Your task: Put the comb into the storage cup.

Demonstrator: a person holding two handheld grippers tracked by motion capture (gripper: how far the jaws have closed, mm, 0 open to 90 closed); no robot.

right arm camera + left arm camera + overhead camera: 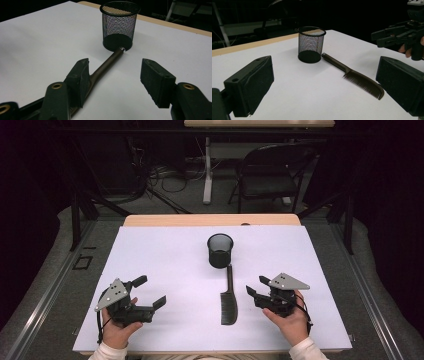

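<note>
Counted: one comb [229,299], one mesh cup [220,250], two hand-held grippers, one white table sheet [165,255], one folding chair [272,170] on the floor beyond the table.

Comb: dark brown, single piece, round slim handle with a pale ring at its tip, fine close-set teeth along one edge of the wider half. Lay flat on the sheet near the table's middle, between the two grippers, handle pointing away from the person. Handle tip just beside the foot of the mesh cup; touching or not could not be told. Held by neither gripper.

Mesh cup: black wire mesh, round, upright, solid dark base, nothing seen inside.

Left gripper [150,292]: held in the left hand at the near left of the sheet, jaws spread wide, nothing between them, well apart from the comb.

Right gripper [257,285]: held in the right hand at the near right of the sheet, jaws parted with nothing gripped. In the right gripper view, one jaw stood over the comb's shaft, the other off to the side above bare sheet.
</note>
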